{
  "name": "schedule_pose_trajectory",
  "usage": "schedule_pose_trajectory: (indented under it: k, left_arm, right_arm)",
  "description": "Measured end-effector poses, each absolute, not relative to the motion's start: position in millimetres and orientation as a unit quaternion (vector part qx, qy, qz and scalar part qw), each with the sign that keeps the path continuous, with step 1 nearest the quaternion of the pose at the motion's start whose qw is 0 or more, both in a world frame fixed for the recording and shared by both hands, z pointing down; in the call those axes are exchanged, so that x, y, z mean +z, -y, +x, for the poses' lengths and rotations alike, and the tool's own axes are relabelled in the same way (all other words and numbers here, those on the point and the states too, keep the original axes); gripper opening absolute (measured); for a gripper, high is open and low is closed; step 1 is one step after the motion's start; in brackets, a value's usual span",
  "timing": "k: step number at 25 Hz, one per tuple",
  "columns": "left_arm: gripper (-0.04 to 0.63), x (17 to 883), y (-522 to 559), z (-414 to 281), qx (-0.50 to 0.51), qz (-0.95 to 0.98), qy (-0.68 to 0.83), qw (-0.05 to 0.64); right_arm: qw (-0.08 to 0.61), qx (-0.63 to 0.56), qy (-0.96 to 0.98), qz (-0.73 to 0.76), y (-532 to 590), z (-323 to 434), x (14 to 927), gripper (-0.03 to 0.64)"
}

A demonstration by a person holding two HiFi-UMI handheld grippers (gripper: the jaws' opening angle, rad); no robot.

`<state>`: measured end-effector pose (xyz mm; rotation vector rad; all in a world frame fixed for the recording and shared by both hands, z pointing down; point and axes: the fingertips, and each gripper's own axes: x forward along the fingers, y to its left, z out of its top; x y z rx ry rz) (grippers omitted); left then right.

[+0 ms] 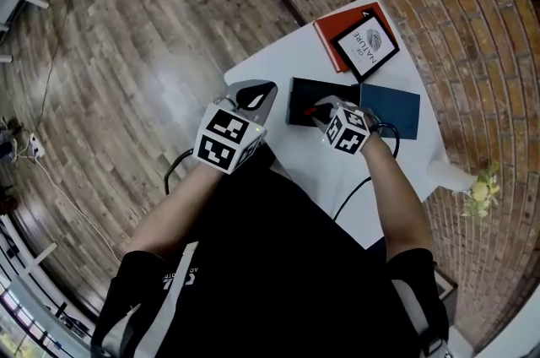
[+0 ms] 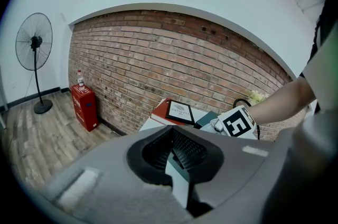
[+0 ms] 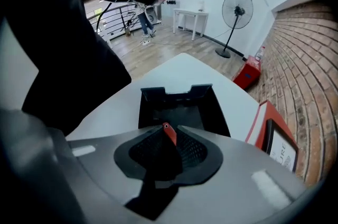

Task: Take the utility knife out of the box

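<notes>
An open black box lies on the white table; in the right gripper view the box sits just beyond the jaws. My right gripper points steeply down over it. Its jaws stand apart, with the red end of the utility knife between them and leaning toward the right pad. I see the same knife as a red spot at the gripper's tip. My left gripper hovers off the table's left corner, shut and empty.
The box's blue lid lies right of the box. Behind it, a framed card rests on a red book. Flowers stand at the table's right edge by the brick wall. A fan and a red canister are on the floor.
</notes>
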<state>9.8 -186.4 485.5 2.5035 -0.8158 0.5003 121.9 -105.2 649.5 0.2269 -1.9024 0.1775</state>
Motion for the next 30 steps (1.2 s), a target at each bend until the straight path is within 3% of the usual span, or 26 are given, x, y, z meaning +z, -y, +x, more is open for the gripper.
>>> schedule_pose_trajectory:
  k: [7,30]
  left_arm:
    - [0.008,490.7,191.5,-6.5,0.182,0.905,0.303,0.237]
    - [0.008,498.6,191.8,4.3,0.206,0.907,0.283,0.236]
  right_arm:
    - [0.62,0.068,0.78,0.058,99.5,132.3,677.6,0.08]
    - [0.61,0.044,0.788,0.07,114.9,137.3,682.8,0.095]
